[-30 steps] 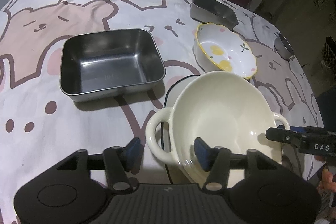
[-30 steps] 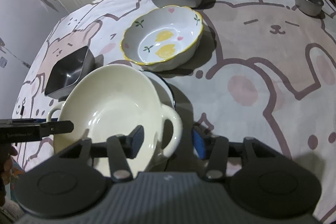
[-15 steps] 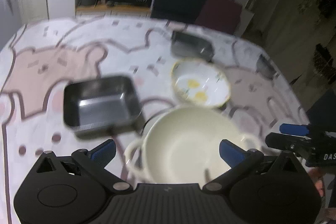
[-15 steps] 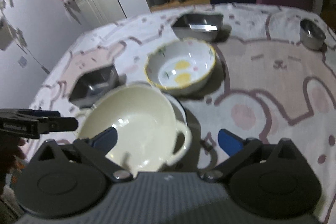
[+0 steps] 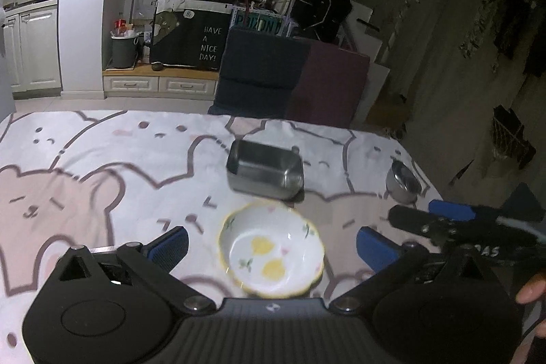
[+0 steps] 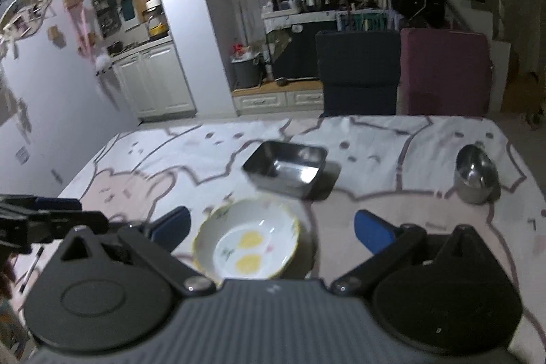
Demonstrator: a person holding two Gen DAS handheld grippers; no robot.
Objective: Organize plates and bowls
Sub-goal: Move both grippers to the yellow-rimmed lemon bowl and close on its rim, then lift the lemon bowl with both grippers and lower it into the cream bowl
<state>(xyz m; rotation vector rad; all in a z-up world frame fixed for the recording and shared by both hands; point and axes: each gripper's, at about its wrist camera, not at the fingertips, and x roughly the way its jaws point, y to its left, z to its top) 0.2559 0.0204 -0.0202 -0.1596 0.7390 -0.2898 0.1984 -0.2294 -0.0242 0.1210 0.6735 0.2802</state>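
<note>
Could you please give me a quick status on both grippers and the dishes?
Left gripper and right gripper: jaws wide open, empty. Lemon-print bowl sits ahead on the tablecloth, steel tray and small steel bowl beyond. Nothing in the way.

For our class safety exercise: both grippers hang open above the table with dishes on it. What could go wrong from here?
1. The lemon-patterned bowl is ceramic with a wavy rim; wide-open jaws closing unevenly could slip or chip it.
2. The steel tray sits just behind it; reaching over could knock it.
3. The left gripper and right gripper hover close together and might collide.
</note>
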